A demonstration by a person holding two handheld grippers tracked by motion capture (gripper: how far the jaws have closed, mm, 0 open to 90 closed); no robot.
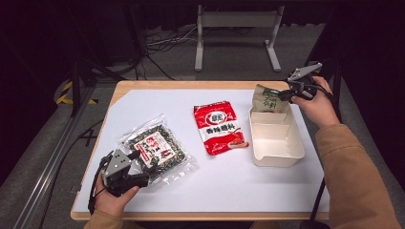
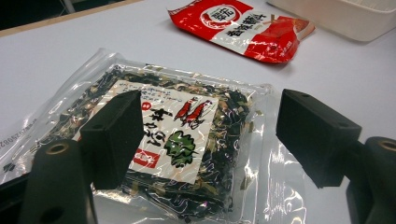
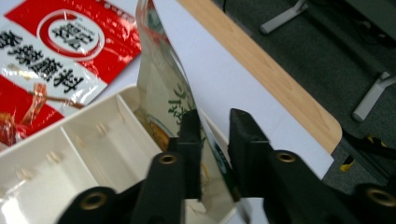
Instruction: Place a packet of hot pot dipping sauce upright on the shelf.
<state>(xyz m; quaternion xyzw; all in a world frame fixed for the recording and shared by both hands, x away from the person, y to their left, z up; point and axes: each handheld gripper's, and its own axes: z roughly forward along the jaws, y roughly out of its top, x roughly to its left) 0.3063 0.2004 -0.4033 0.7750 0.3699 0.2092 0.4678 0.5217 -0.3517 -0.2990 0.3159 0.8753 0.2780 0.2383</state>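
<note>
A clear bag of dark dried seaweed (image 1: 155,148) (image 2: 177,126) with a red and white label lies flat at the front left. My left gripper (image 1: 138,164) (image 2: 210,130) hovers just over its near edge, open, with one jaw on each side of the label. A tan and green packet (image 1: 268,100) (image 3: 163,84) stands upright at the far end of a cream divided box (image 1: 277,160) (image 3: 56,158). My right gripper (image 1: 286,93) (image 3: 215,130) is shut on that packet's upper right edge. A red sauce packet (image 1: 219,126) (image 2: 243,25) (image 3: 56,51) lies flat mid-table.
A white sheet (image 1: 229,186) covers the wooden table, whose far edge (image 3: 280,79) runs close behind the box. A white metal frame (image 1: 236,28) and cables sit on the floor beyond. Bare sheet lies in front of the red packet and the box.
</note>
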